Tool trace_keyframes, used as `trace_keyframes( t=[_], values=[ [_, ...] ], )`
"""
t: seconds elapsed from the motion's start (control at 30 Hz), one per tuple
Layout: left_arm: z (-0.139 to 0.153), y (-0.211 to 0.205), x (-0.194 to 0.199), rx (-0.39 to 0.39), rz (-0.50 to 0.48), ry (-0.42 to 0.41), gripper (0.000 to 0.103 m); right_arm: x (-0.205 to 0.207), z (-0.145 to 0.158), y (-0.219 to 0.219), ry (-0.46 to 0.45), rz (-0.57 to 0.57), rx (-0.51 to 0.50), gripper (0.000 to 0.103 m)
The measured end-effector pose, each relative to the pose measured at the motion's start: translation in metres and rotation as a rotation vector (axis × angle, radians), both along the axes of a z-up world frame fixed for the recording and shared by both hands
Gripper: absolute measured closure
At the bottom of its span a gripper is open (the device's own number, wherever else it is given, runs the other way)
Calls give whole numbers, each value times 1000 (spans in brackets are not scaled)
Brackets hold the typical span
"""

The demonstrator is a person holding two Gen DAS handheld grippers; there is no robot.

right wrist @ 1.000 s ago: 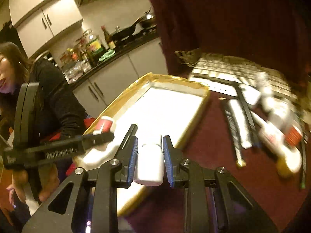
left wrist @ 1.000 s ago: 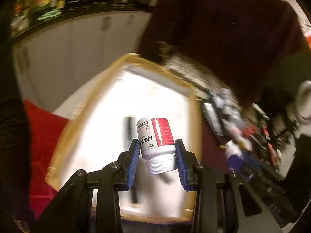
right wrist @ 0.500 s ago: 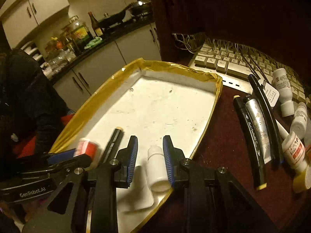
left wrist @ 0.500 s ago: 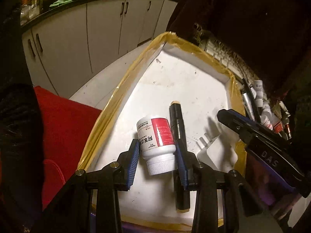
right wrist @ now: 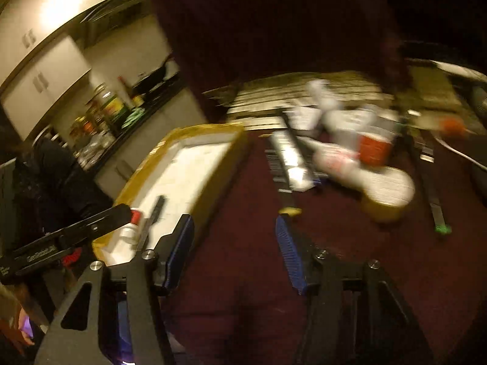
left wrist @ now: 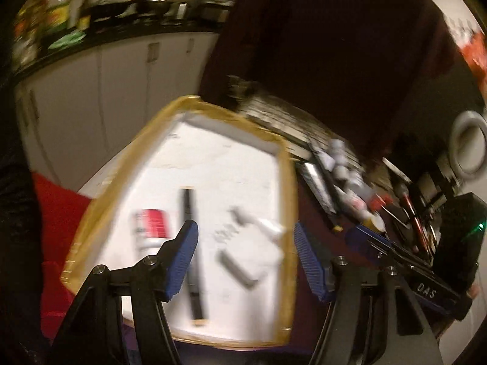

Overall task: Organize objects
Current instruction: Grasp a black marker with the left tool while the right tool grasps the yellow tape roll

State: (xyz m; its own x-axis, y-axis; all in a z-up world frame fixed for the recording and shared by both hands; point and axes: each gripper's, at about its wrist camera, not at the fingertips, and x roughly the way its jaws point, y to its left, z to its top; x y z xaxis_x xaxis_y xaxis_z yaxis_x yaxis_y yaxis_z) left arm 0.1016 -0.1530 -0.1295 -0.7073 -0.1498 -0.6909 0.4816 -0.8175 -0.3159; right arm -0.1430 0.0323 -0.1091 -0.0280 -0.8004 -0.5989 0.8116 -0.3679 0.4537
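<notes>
A white tray with a yellow taped rim (left wrist: pixel 289 188) (right wrist: pixel 213 167) lies on the dark red table. In it lie a red-and-white pill bottle (left wrist: pixel 152 228) (right wrist: pixel 131 228), a black pen (left wrist: pixel 190 243) (right wrist: pixel 153 213) and a small white bottle (left wrist: pixel 261 228). My left gripper (left wrist: pixel 245 258) is open and empty above the tray's near end. My right gripper (right wrist: pixel 232 255) is open and empty over the table just right of the tray. A blurred heap of bottles and tubes (right wrist: pixel 350 152) (left wrist: pixel 350 182) lies to the right.
A keyboard (right wrist: pixel 289 97) lies behind the heap. A yellow-capped white bottle (right wrist: pixel 386 191) is nearest my right gripper. Black pens (right wrist: pixel 432 188) lie at far right. White cabinets (left wrist: pixel 106 85) and a counter stand behind. A red cloth (left wrist: pixel 54 213) is left of the tray.
Both grippers opened and let go of their bottles, which now lie in the tray. Both pulled back; the right one swung right toward the heap.
</notes>
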Motion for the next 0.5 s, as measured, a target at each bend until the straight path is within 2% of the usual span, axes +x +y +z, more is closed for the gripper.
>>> trace_keyframes(
  t=[0.13,0.27,0.43,0.5],
  values=[
    [0,35,-36,6,-111,-1,43,-33,-1,24,5,-95,32,48],
    [-7,63,-69,23,-184,-34,43,-60,-5,30,64,-216,86,48],
    [-17,83,-98,6,-211,-103,43,-71,-23,6,120,-213,184,48],
    [-22,87,-109,-6,-202,-144,43,-70,-27,4,128,-207,194,50]
  ],
)
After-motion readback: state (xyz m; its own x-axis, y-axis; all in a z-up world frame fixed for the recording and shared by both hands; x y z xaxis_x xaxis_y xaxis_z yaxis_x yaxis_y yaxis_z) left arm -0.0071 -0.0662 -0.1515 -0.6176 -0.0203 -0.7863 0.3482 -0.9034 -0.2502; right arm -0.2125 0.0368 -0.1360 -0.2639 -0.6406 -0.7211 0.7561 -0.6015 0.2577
